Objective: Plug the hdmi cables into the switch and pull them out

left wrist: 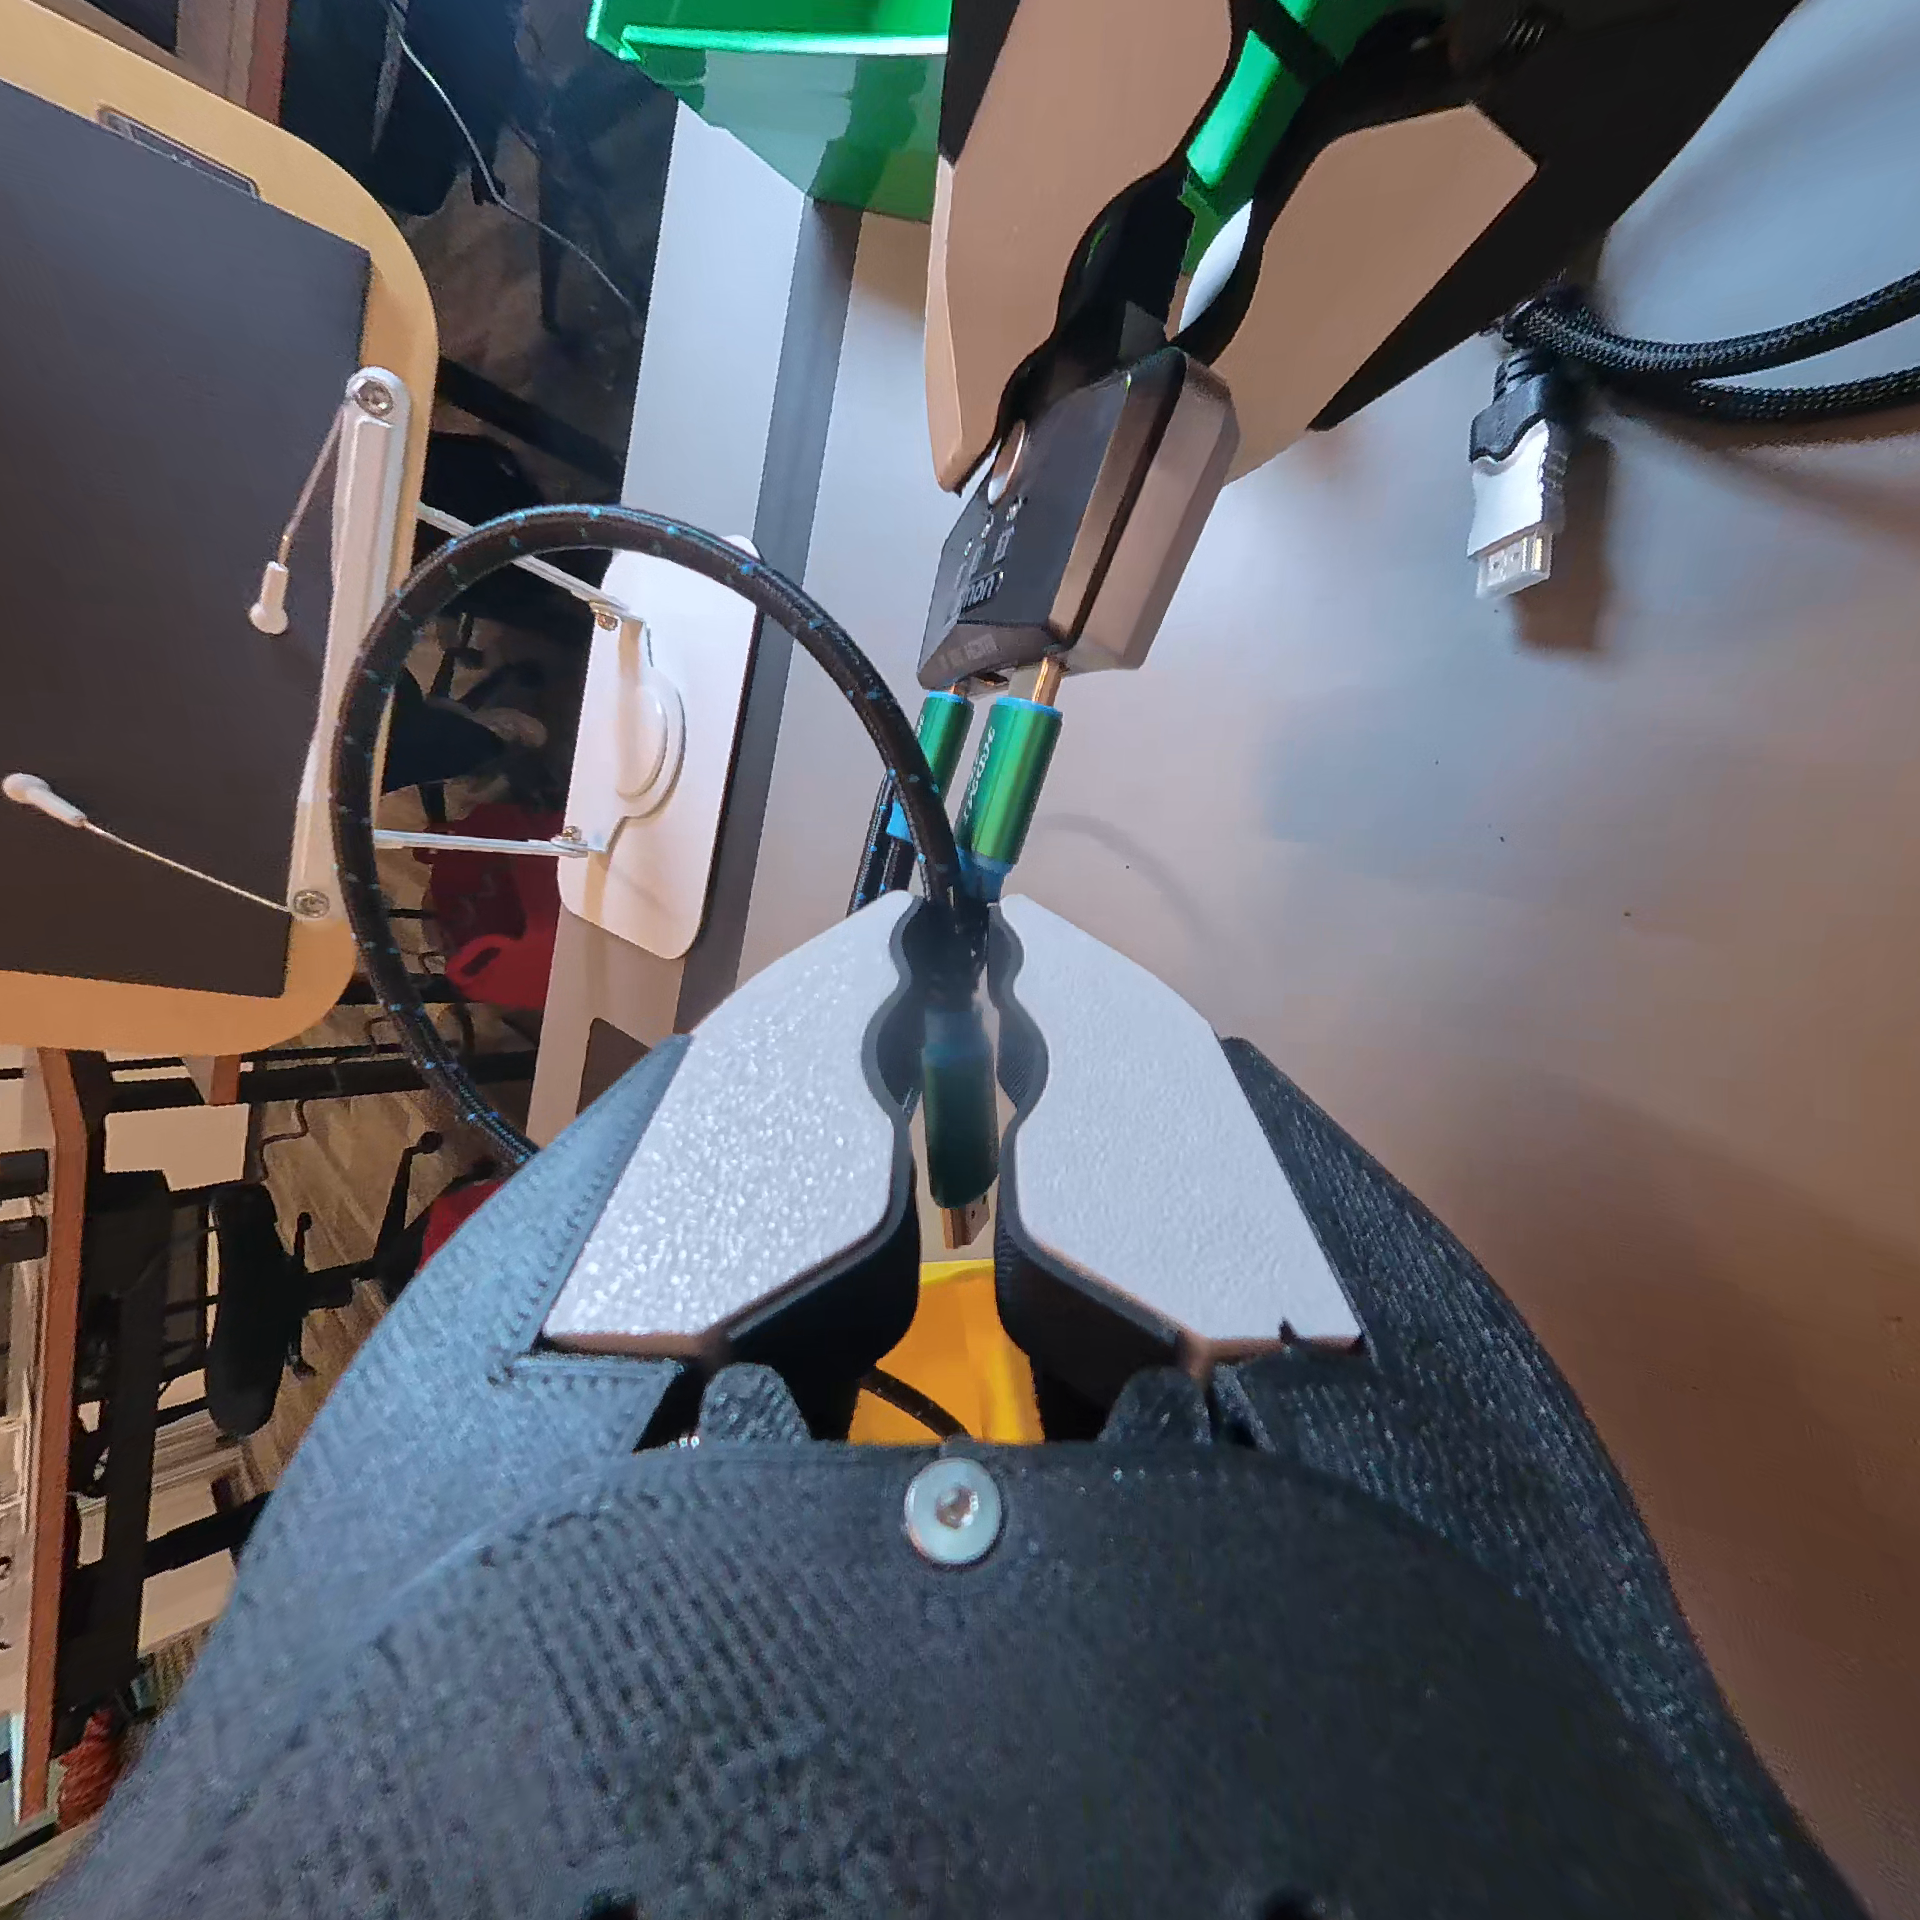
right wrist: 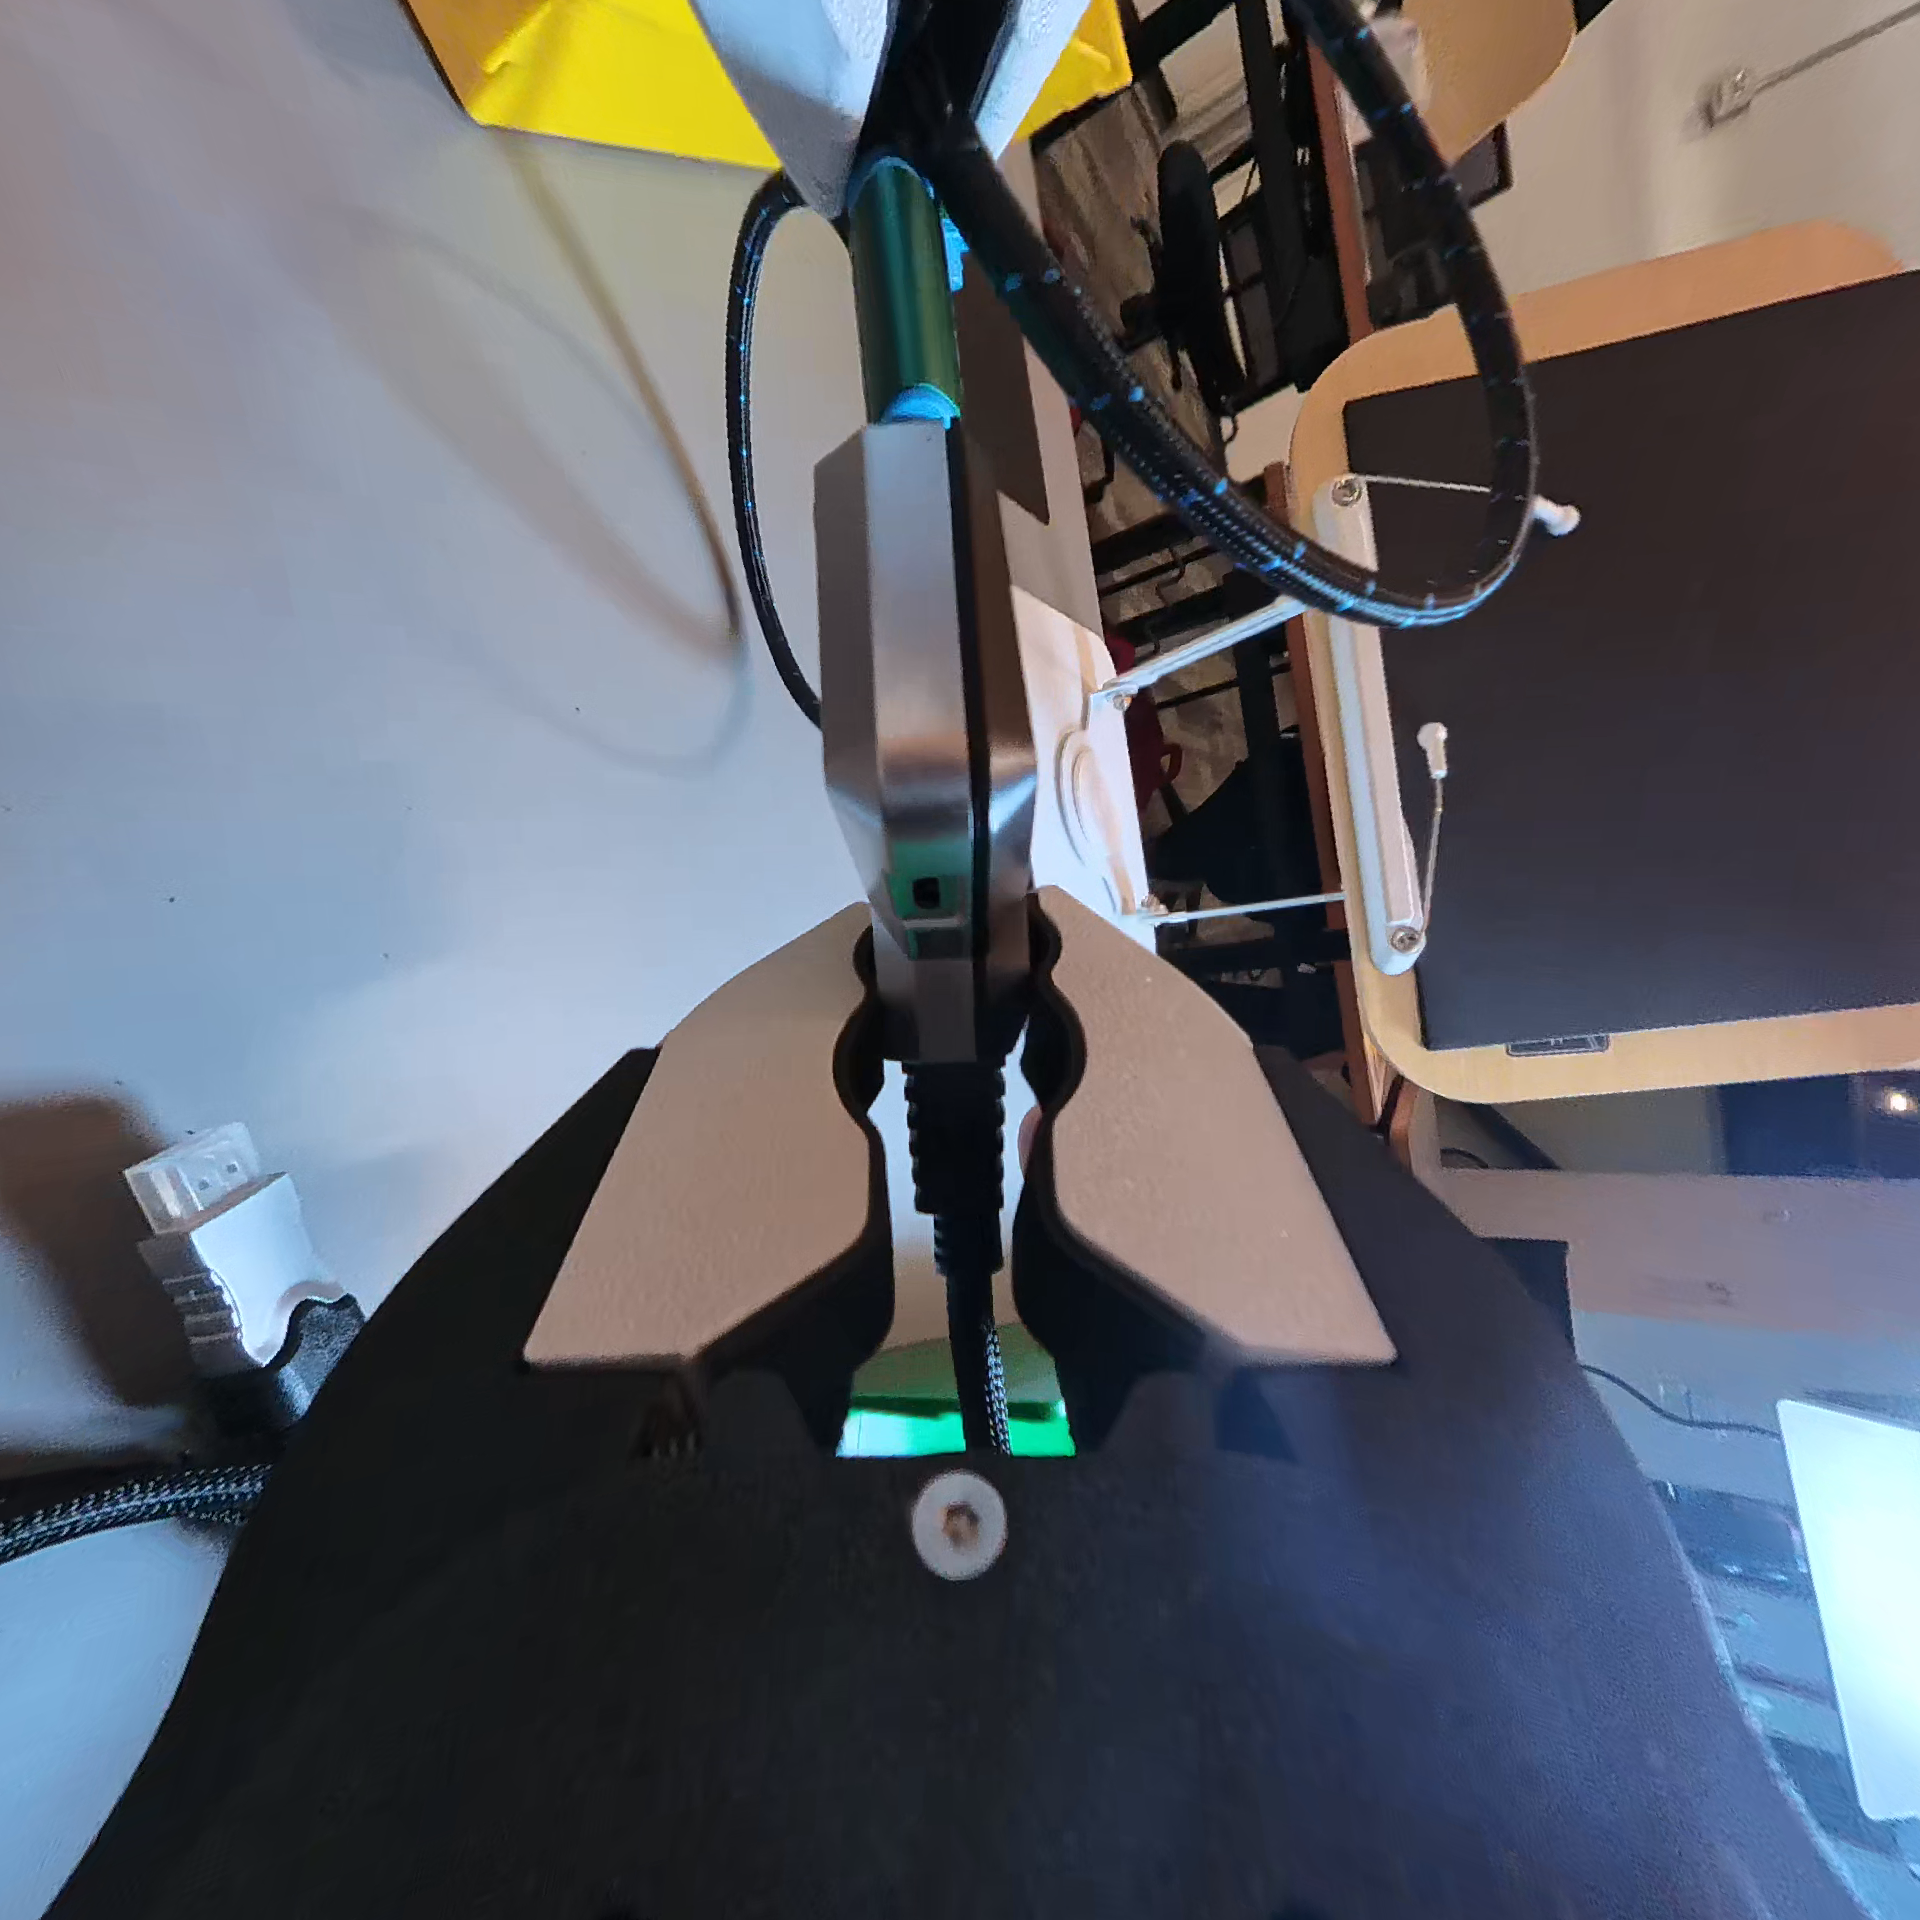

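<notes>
My right gripper (right wrist: 945, 940) is shut on the back end of the dark, silver-sided hdmi switch (right wrist: 904, 665) and holds it above the white table (right wrist: 312, 520). In the left wrist view the switch (left wrist: 1081, 520) hangs from the right gripper (left wrist: 1107, 436), with two green hdmi plugs (left wrist: 1003, 779) seated in its near face. My left gripper (left wrist: 951, 920) is shut on a black-and-blue braided hdmi cable (left wrist: 416, 644) right behind those plugs. A third green plug (left wrist: 961, 1122) lies between its fingers, tip toward the camera. The cable loops off to the left.
A loose silver-and-white hdmi plug (left wrist: 1512, 520) on a thick black braided cable lies on the table, also seen in the right wrist view (right wrist: 223, 1247). The table's edge (left wrist: 727, 416) borders a wood-rimmed black panel (left wrist: 156, 520). A green bin (left wrist: 790, 94) stands beyond. My right fingertips sit around 10 cm from my left ones.
</notes>
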A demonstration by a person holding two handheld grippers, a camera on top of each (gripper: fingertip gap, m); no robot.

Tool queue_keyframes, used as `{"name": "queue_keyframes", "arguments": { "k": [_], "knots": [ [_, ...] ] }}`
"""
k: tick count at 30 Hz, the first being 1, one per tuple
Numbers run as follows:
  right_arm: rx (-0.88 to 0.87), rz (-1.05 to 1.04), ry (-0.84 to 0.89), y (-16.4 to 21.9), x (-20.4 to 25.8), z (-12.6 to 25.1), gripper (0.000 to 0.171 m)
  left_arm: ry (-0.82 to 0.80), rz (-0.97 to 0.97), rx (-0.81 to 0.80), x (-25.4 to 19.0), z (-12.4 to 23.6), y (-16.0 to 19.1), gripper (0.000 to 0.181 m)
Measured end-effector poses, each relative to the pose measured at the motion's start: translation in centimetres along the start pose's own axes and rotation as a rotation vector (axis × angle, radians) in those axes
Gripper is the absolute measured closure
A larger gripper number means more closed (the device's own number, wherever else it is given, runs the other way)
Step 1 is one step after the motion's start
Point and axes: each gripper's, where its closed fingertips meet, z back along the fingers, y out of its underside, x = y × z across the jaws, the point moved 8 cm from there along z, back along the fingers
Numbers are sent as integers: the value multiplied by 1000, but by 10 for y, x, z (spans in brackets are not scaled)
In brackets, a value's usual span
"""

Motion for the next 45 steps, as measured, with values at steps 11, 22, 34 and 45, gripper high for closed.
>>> {"name": "queue_keyframes", "arguments": {
  "k": [11, 22, 34, 45],
  "knots": [
    [142, 93, 19, 0, 8, -7, 149, 75, 48, 0, -3, -13, 5, 172],
    [273, 200, 83, 3, 12, -14, 149, 112, 61, -7, -11, -20, 0, 173],
    [72, -108, 38, 4, -8, -4, 147, 23, 71, -187, 10, 1, 1, 167],
    [-650, -924, -6, 0, -88, 75, 148, 285, 352, -798, 33, 70, -13, 152]
  ]
}}
